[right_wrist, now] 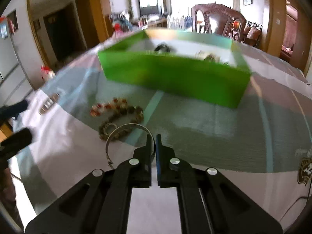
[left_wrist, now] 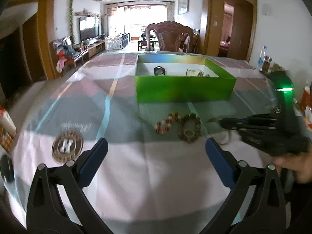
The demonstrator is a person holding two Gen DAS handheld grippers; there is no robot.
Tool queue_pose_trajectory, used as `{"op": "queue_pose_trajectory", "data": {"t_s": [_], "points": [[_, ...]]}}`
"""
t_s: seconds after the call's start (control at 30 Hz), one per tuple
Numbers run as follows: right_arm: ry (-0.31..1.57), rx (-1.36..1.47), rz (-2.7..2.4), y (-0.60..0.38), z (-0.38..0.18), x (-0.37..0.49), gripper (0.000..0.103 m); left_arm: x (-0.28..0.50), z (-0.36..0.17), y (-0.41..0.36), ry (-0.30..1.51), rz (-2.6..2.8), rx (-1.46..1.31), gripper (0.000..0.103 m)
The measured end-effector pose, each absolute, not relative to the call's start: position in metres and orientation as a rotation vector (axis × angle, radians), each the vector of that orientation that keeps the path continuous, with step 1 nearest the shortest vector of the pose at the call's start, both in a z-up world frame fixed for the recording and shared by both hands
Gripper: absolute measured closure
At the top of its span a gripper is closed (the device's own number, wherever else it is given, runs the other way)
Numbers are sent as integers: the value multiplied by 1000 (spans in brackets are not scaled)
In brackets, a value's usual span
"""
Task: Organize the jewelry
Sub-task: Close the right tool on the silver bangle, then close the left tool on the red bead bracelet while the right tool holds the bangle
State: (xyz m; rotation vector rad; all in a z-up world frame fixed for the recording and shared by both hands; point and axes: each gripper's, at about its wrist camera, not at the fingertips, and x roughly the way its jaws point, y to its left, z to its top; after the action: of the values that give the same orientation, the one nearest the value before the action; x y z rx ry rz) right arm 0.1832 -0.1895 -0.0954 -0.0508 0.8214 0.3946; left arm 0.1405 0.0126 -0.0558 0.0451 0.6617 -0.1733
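Your right gripper (right_wrist: 155,146) has its fingers clenched on the silver bangle (right_wrist: 124,134), pinching only its thin rim at one side — the rest of the open hoop sticks out to the left, over the counter (right_wrist: 195,120) and partly in front of the dark bead bracelet (right_wrist: 124,119). Your left gripper (left_wrist: 156,152) hangs with its fingers released and spread wide, nothing between them, well short of the jewelry.

The green box (right_wrist: 175,78) sits further back on the counter, with a few pieces already inside. The red-and-amber bead bracelet (left_wrist: 167,123) and the dark one beside it lie just in front of the box, touching or nearly so.

Here is what could trip you up:

- The grip is narrow and off-centre, so the bangle may swing or twist between the fingers when you lift; a quick move could let it slip out.
- I cannot tell whether the hoop's free end is touching the dark bracelet — if it catches a bead, you would drag that bracelet along.
- The near wall of the box stands high; carry the bangle too low and its hanging side may knock the rim and shove the box.
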Motion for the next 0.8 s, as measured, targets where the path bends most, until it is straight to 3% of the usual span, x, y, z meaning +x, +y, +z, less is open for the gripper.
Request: {"op": "queue_pose_trajectory", "data": {"t_s": [0.13,0.3,0.37,0.73,0.8], "points": [[779,6,407,-210,-78,159,99,177,-60,-4,696,-210,176,6],[773,41,391,-234,-73,134,99,215,-77,-13,792,-280,311,36],[774,48,385,-241,-73,126,99,225,-84,-14,823,-299,360,42],[764,67,407,-242,-72,113,99,236,-104,-30,888,-423,515,54],[763,67,409,-241,-72,113,99,241,-104,-29,901,-432,506,67]]}}
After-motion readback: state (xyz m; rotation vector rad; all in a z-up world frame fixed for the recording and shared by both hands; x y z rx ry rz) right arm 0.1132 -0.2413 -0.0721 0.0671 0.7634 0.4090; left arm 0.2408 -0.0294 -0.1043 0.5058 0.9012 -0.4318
